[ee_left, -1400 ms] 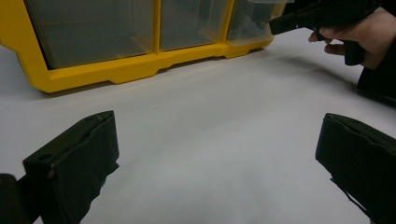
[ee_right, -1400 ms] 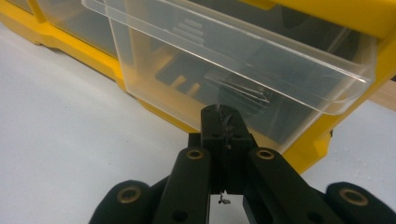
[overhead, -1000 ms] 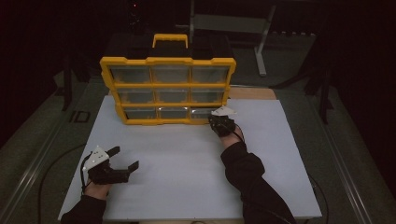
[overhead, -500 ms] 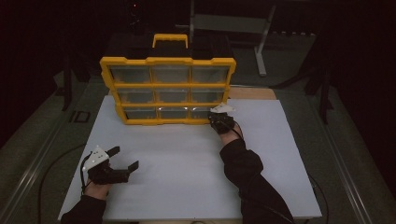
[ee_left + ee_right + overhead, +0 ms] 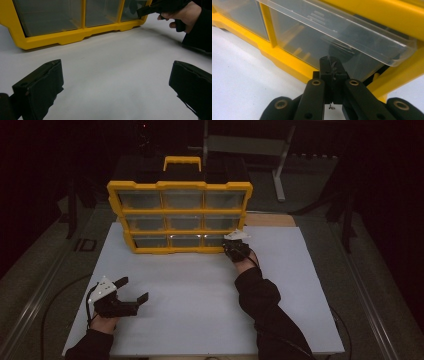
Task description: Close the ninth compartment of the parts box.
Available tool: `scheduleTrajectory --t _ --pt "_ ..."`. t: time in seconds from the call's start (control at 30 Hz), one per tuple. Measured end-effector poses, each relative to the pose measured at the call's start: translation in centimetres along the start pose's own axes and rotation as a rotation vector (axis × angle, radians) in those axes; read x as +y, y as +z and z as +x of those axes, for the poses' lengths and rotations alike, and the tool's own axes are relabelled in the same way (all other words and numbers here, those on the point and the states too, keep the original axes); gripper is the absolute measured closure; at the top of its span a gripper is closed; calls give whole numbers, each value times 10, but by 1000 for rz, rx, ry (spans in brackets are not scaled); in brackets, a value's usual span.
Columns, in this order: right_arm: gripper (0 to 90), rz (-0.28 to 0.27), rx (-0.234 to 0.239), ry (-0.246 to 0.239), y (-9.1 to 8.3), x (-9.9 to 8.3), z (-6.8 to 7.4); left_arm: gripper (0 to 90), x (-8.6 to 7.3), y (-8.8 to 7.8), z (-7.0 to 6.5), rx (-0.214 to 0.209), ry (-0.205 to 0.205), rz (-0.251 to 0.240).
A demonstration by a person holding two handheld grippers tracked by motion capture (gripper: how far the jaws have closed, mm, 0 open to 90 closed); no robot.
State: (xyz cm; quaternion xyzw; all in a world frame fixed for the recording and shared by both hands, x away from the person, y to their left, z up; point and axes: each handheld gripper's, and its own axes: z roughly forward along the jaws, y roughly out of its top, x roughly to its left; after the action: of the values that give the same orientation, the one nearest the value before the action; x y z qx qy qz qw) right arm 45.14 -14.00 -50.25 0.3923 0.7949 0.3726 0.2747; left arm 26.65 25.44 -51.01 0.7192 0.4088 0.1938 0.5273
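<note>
The white table (image 5: 200, 320) takes the lower middle of the high view. On its far part, at the upper centre of the frame, stands the yellow drawer box (image 5: 180, 185), upright, with three rows of three clear drawers and a handle on top; its long side runs left to right.

The right gripper (image 5: 235, 247) is at the lower right corner of this box, just right of the frame's centre. In the right gripper view its jaws are pressed together, and their tips are against the front of the bottom right drawer (image 5: 352, 42). This clear drawer sticks out from its slot, tilted, straight ahead of the jaws; whether they pinch its edge I cannot tell. I judge that this drawer slides toward the person.

The left gripper (image 5: 131, 295) rests at the lower left, well apart from the box, with its jaws spread and nothing between them.
</note>
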Motion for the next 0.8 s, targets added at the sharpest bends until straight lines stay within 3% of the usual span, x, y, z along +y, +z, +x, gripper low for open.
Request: scheduleTrajectory --t 0.2,0.4,0.57,0.6,0.67,0.8 --pt "900 2 -2 -2 0 0 0 0 0 0 0 1 0 0" --pt "900 13 25 50 -2 0 0 0 0 1 0 1 1 2" --pt "810 19 36 55 -4 1 2 0 0 1 0 1 2 3" --pt "743 23 42 51 -5 1 3 0 0 0 0 1 3 1" --pt "733 24 41 54 -6 1 3 0 0 0 0 1 4 2" --pt "606 30 62 67 -9 1 5 0 0 1 0 0 3 2"
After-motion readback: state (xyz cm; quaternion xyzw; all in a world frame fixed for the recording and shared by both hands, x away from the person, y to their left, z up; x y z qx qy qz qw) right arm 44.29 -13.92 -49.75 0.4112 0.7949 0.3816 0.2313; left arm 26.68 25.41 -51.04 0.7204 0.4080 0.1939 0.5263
